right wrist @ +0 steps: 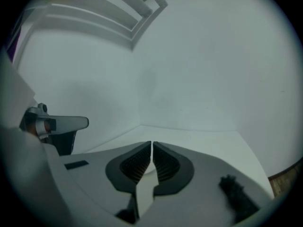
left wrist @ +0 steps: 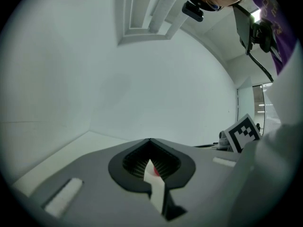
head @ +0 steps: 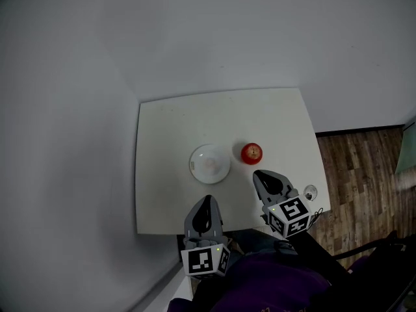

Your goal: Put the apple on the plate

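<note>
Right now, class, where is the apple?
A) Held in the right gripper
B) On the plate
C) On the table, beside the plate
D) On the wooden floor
C: the head view shows the apple resting on the white table, just right of the empty plate and apart from it.

We saw the apple (left wrist: 155,172) only as a red sliver behind the jaws of the left gripper (left wrist: 150,141). A small round thing (head: 310,191) by the table (head: 162,129) edge was too small to tell. A dark lump (right wrist: 235,195) in the right gripper view was blurred.
</note>
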`<state>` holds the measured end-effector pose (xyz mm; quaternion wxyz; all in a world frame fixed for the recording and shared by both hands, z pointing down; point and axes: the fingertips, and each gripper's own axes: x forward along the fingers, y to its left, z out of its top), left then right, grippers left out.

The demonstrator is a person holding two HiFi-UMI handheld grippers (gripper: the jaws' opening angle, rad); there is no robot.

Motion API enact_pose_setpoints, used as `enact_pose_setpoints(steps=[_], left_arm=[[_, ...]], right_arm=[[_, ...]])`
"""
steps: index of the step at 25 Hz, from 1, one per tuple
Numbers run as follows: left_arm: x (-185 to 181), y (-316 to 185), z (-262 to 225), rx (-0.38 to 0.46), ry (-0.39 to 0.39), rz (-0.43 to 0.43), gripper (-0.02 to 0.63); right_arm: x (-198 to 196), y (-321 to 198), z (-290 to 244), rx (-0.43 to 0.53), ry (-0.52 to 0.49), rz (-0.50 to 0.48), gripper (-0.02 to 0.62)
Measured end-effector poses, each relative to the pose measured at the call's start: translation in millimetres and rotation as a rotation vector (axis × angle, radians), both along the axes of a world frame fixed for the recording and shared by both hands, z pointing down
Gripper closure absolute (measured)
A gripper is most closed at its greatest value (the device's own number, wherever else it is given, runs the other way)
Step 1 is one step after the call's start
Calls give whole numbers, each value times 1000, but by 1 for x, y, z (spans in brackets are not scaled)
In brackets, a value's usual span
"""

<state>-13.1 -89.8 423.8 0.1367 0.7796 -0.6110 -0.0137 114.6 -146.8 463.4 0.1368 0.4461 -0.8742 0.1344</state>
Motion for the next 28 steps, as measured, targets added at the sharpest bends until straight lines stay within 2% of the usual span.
enact_pose_setpoints(steps=[5, 10, 13, 18, 23, 28], left_arm=[[6, -16, 5, -18, -13, -27, 600], [7, -24, 15, -48, -16, -53, 600], [2, -29, 16, -54, -25, -58, 600], [-9, -39, 14, -58, -19, -56, 600], [-26, -54, 7, -45, -2, -43, 600], [-34, -63, 8, -56, 12, -34, 600]], right_arm=[[10, -25, 12, -11, -33, -27, 583], [19, -41, 24, -34, -5, -26, 573], [22, -51, 32, -39, -1, -8, 512], [23, -66, 51, -89, 38, 15, 455], [19, -76, 73, -145, 97, 36, 329], [17, -85, 86, -157, 154, 44, 277]])
